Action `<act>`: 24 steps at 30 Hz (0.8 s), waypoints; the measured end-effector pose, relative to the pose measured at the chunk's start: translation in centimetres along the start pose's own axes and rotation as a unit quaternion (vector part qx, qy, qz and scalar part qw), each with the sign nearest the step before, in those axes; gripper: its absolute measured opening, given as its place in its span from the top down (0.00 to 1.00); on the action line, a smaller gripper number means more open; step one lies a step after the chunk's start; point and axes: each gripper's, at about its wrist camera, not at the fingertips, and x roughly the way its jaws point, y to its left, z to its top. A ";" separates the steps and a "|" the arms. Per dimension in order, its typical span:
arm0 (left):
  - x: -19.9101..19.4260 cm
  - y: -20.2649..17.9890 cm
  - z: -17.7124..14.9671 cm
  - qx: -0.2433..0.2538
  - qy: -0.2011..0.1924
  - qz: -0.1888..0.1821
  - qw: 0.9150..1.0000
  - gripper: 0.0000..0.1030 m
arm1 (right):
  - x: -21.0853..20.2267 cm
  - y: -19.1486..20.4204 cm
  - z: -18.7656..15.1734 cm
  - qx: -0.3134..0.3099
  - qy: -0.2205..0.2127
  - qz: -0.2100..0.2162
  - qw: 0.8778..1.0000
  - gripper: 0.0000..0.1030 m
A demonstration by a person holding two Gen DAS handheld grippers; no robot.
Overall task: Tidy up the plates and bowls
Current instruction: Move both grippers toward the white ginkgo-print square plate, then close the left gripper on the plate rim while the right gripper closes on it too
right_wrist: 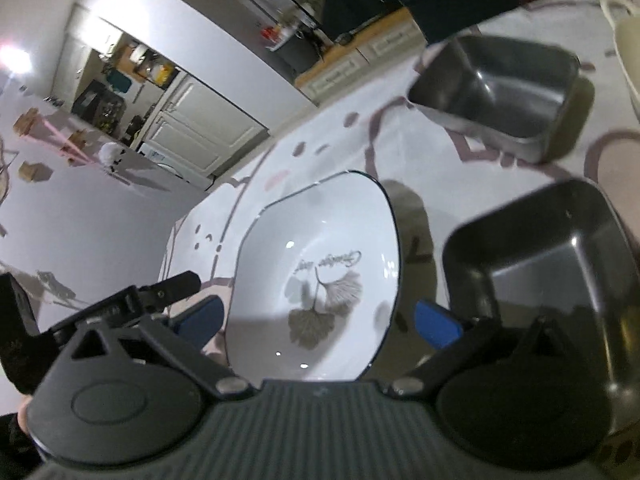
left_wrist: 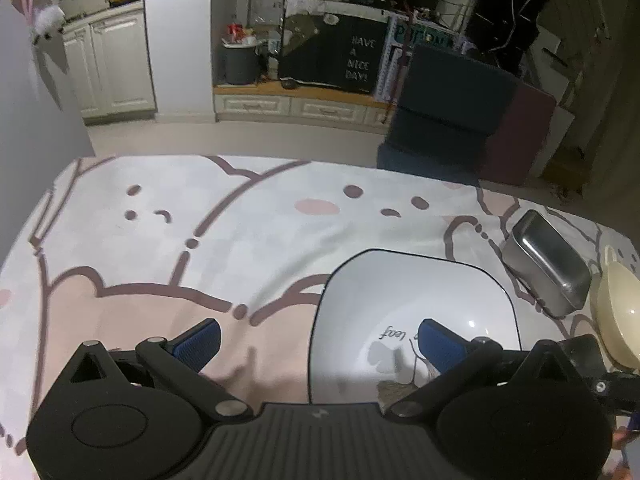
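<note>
Plate [right_wrist: 320, 280], white with a black rim and a leaf print, lay flat on the cartoon-print surface [left_wrist: 240, 248]. Left hand-held gripper [left_wrist: 318, 338] hovered wide open, its blue right pad over the plate's near edge. Right hand-held gripper [right_wrist: 318, 322] gaped open too, straddling the plate. Two metal tins [right_wrist: 540, 280] sat at three and one o'clock; a cream bowl [left_wrist: 618, 312] stood just beside.

A pale floor [left_wrist: 240, 136] is seen in the upper half of the frame, beyond a cartoon-printed pink and white tablecloth [left_wrist: 160, 240]. White panelled cabinet doors [left_wrist: 108, 64] are set at upper left, a low wooden-topped drawer unit [left_wrist: 296, 100] at centre, and a dark blue upholstered block [left_wrist: 448, 120] at right.
</note>
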 end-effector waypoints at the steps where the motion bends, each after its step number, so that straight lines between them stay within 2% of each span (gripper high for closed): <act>1: 0.3 0.0 0.0 -0.002 0.005 -0.001 1.000 0.00 | 0.2 -0.2 0.0 0.004 0.002 -0.001 1.000 0.00; 4: 1.1 0.0 -0.1 -0.007 0.003 -0.007 1.000 0.00 | 0.2 -0.5 0.1 0.016 0.005 -0.003 1.000 0.05; 6: 1.7 0.2 -0.1 -0.014 0.009 -0.021 1.000 0.00 | 0.1 -0.5 0.2 0.015 -0.002 -0.011 1.000 0.13; 8: 2.3 0.2 -0.3 -0.020 0.019 -0.024 0.999 0.00 | 0.2 0.2 0.7 0.012 -0.003 -0.021 1.000 0.27; 12: 3.0 0.5 -0.5 -0.036 0.029 -0.036 0.998 0.00 | 2.1 0.1 1.7 0.007 0.013 -0.051 0.999 0.37; 14: 3.1 0.8 -0.6 -0.047 0.028 -0.046 0.997 0.00 | 2.5 0.6 1.8 -0.014 0.017 -0.074 0.997 0.51; 15: 3.0 0.9 -0.6 -0.053 0.027 -0.055 0.997 0.00 | 2.8 0.7 2.0 -0.026 0.018 -0.087 0.996 0.55; 17: 3.1 1.1 -0.5 -0.060 0.026 -0.070 0.995 0.04 | 3.1 1.0 2.3 -0.048 0.019 -0.109 0.993 0.72; 19: 3.2 1.4 -0.4 -0.063 0.030 -0.072 0.995 0.16 | 3.5 1.2 2.7 -0.064 0.017 -0.129 0.989 0.81; 22: 3.5 1.7 -0.2 -0.069 0.037 -0.069 0.995 0.25 | 4.4 1.5 3.5 -0.080 0.015 -0.141 0.987 0.89; 24: 3.7 2.0 -0.2 -0.071 0.044 -0.068 0.994 0.32 | 5.0 1.9 4.0 -0.089 0.014 -0.146 0.985 0.89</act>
